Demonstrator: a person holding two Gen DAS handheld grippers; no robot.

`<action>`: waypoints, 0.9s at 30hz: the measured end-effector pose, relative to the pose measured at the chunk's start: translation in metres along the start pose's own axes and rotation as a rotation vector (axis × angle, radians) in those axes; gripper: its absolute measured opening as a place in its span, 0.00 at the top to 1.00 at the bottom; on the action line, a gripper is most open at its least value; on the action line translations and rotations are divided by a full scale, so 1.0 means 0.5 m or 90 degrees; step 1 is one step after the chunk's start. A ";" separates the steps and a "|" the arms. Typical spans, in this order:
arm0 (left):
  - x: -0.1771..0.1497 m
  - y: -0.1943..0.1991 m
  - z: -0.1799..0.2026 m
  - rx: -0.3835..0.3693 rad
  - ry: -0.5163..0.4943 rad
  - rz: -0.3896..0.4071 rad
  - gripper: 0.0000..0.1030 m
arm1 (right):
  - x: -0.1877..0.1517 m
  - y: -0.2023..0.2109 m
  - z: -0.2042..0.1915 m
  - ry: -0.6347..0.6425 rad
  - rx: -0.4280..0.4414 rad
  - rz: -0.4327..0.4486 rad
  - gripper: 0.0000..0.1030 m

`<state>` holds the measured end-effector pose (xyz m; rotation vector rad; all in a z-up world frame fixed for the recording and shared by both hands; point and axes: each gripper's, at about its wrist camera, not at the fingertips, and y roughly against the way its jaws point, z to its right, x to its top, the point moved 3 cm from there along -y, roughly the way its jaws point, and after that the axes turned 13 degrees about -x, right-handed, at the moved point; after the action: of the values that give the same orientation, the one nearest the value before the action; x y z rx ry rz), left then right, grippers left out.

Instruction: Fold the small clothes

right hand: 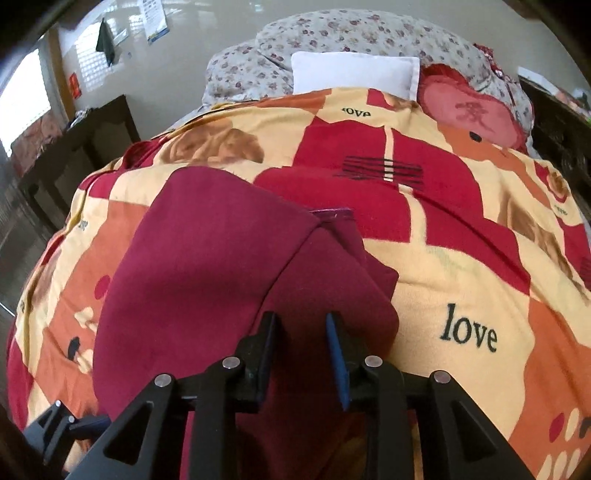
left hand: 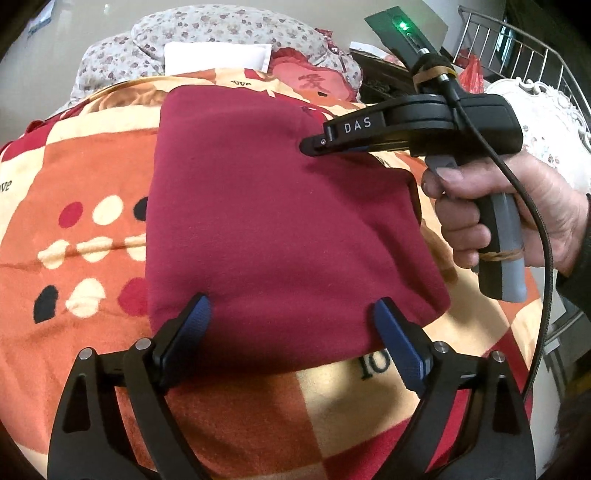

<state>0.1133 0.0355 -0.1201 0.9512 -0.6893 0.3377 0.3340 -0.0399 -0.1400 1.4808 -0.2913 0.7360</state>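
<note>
- Blanket, orange/red/cream check, covers bed.
- Maroon garment lies folded on blanket, centre; long axis runs from camera toward white pillow.
- Left gripper: fingers wide apart at garment's near edge.
- Right gripper: narrow gap between fingers, over garment; grip on cloth can't tell.

Deep maroon, plain and unpatterned: folded garment. Blocks of red, orange and cream, with black "love" lettering, brown roses and rows of cream, red and black dots: blanket. White: small pillow. Pale grey with small reddish flowers: quilt. Pink with a red character: heart cushion. Black frames with blue pads: left gripper and right gripper.
</note>
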 end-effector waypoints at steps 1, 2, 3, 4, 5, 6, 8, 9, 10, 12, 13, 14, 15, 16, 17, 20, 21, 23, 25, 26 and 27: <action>0.001 -0.001 0.000 0.002 -0.001 0.000 0.12 | -0.001 -0.003 0.002 -0.001 0.003 -0.003 0.74; 0.001 -0.002 0.001 0.005 -0.004 -0.001 0.12 | -0.001 -0.005 0.005 -0.005 0.006 -0.006 0.74; 0.000 -0.003 0.001 0.008 -0.007 0.000 0.12 | -0.002 -0.007 0.005 -0.007 0.007 -0.006 0.74; 0.000 -0.005 0.001 0.013 -0.010 -0.001 0.12 | -0.002 -0.007 0.004 -0.003 0.005 -0.004 0.74; 0.000 -0.007 0.002 0.020 -0.016 -0.002 0.12 | -0.004 -0.006 0.002 0.001 0.002 -0.001 0.74; 0.000 -0.011 0.004 0.027 -0.020 -0.006 0.12 | -0.005 -0.006 0.000 0.007 -0.003 0.001 0.74; -0.002 -0.015 0.008 0.037 -0.027 -0.009 0.11 | -0.004 -0.002 -0.002 0.009 -0.010 0.000 0.74; -0.003 -0.017 0.008 0.041 -0.030 -0.011 0.11 | -0.001 0.006 -0.002 0.009 -0.014 -0.001 0.74; -0.003 -0.019 0.008 0.044 -0.031 -0.012 0.10 | 0.001 0.019 -0.002 0.007 -0.019 0.003 0.74; -0.004 -0.020 0.008 0.047 -0.033 -0.013 0.10 | -0.007 0.064 0.000 -0.002 -0.016 0.032 0.74; -0.004 -0.020 0.006 0.046 -0.033 -0.013 0.10 | -0.019 0.089 0.003 -0.006 -0.015 0.046 0.74; -0.004 -0.020 0.006 0.046 -0.033 -0.013 0.10 | -0.037 0.113 0.007 -0.010 -0.021 0.056 0.74; -0.005 -0.021 0.007 0.045 -0.032 -0.013 0.10 | -0.053 0.130 0.010 -0.014 -0.025 0.061 0.74; -0.005 -0.021 0.007 0.046 -0.033 -0.013 0.10 | -0.076 0.149 0.015 -0.020 -0.027 0.065 0.74; -0.005 -0.021 0.008 0.046 -0.033 -0.013 0.10 | -0.108 0.174 0.023 -0.030 -0.030 0.076 0.74; -0.005 -0.021 0.009 0.048 -0.034 -0.014 0.10 | -0.197 0.217 0.031 -0.041 -0.047 0.093 0.74; -0.005 -0.022 0.008 0.048 -0.034 -0.014 0.10 | -0.224 0.223 0.030 -0.045 -0.050 0.093 0.74; -0.006 -0.022 0.009 0.048 -0.034 -0.014 0.09 | -0.289 0.229 0.021 -0.042 -0.062 0.088 0.74; -0.006 -0.023 0.010 0.049 -0.034 -0.015 0.09 | -0.333 0.224 0.016 -0.046 -0.075 0.083 0.74; -0.005 -0.022 0.011 0.049 -0.034 -0.017 0.09 | -0.354 0.215 0.017 -0.058 -0.077 0.072 0.74; -0.003 -0.019 0.012 0.050 -0.036 -0.020 0.09 | -0.367 0.208 0.021 -0.067 -0.085 0.060 0.74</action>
<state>0.1154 0.0252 -0.1247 1.0489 -0.7156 0.3139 0.1354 -0.1065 -0.1665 1.3886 -0.4849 0.7012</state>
